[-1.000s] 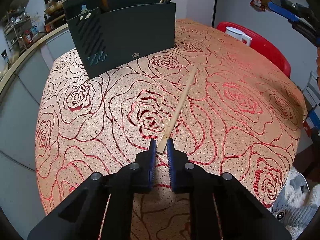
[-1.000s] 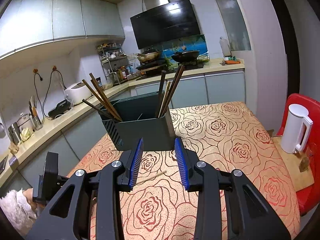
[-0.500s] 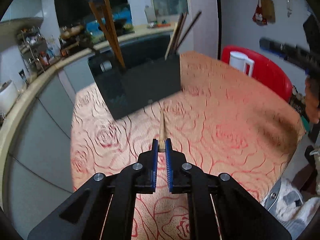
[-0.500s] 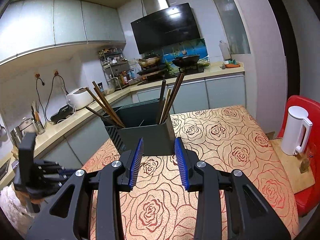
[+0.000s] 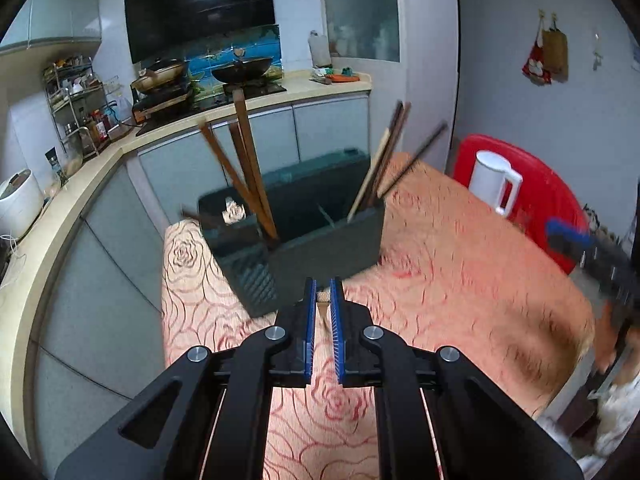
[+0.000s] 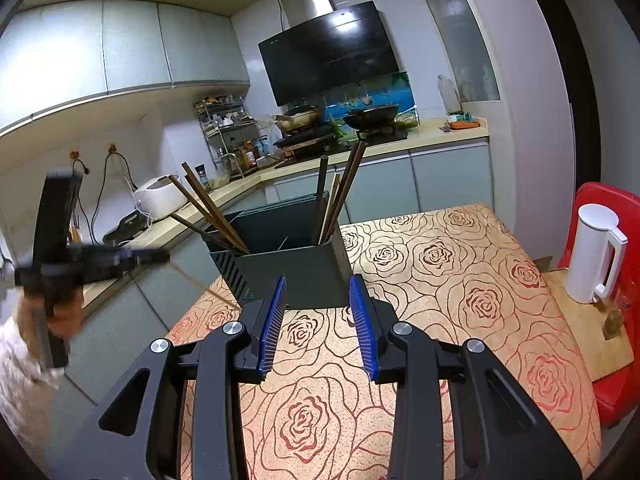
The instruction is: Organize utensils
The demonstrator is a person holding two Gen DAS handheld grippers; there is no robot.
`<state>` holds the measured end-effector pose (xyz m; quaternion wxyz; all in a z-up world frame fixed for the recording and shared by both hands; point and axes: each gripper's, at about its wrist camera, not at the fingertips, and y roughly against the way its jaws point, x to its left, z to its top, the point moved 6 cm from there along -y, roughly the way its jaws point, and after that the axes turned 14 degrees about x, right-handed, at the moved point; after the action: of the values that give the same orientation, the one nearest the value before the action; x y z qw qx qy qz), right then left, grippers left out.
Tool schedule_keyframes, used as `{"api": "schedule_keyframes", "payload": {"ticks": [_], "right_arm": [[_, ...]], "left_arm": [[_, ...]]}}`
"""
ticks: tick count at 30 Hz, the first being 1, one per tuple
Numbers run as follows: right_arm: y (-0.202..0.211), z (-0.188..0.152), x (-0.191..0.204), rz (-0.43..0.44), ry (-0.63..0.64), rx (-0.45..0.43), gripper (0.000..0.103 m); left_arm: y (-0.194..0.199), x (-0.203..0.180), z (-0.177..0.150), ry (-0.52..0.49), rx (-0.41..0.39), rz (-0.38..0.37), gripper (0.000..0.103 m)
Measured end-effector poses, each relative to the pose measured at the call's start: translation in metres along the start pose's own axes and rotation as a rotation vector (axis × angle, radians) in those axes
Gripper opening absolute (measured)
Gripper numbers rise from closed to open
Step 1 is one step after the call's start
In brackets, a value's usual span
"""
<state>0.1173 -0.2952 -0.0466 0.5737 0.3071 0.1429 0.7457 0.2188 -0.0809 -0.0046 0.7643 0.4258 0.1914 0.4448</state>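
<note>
no text, label or number can be read anywhere.

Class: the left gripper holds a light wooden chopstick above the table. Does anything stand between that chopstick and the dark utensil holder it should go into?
Nothing visible does. The left gripper holds the chopstick just before the utensil holder, with only open air between.

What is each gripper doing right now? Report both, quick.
Left gripper: shut on a light wooden chopstick, off the table.
Right gripper: open, holding nothing.
</note>
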Motion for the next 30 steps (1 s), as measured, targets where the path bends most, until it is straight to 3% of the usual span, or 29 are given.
{"api": "schedule_keyframes", "payload": {"ticks": [8,16,22,30], "right_arm": [[0.004,0.002,-0.002,0.005,-0.011,-0.006,0.033],[0.006,0.003,-0.003,0.008,-0.016,-0.012,0.033],[0.004,0.002,0.000,0.015,-0.010,-0.003,0.033],[0.002,0.001,0.001,0.017,-0.010,0.008,0.033]], "left_arm": [[0.039,-0.008,0.057,0.007,-0.038,-0.028,0.007],[0.065,-0.011,0.111,-0.005,-0.086,0.081,0.007],[0.036,-0.005,0.126,0.029,-0.037,0.108,0.007],[-0.019,0.009,0.109,0.076,0.043,0.098,0.007]]}}
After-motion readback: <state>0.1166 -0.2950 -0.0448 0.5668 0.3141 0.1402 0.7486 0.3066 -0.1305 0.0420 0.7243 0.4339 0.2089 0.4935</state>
